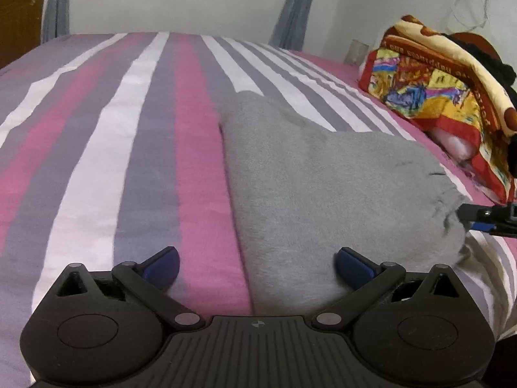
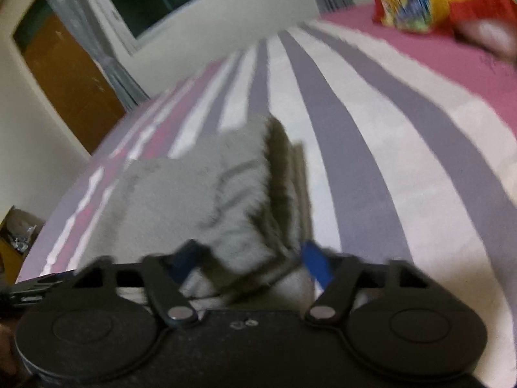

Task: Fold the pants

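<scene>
The grey pants (image 1: 316, 174) lie on the striped bed (image 1: 97, 148), right of its middle, already doubled into a long narrow bundle. The long axis runs from the near edge of the bed away toward the far wall, with one end rounded at the far side and a gathered end at the near right. The step in hand appears to be a further fold: the right tool (image 2: 252, 262) has its blue fingers (image 2: 315, 263) closed on a bunched, ribbed corner of the pants, raised off the bed; motion blur in the right wrist view prevents finer detail. In the left wrist view the same tool (image 1: 481, 218) meets the gathered end from the right. The left tool (image 1: 257, 263) stands wide open and holds nothing; one finger (image 1: 353, 263) rests above the near end of the pants, the other above the bare sheet. The next move likely calls for the left tool to close on the near edge, so that both ends travel together toward the far end. A colourful blanket (image 1: 433, 90) lies well apart at the right
</scene>
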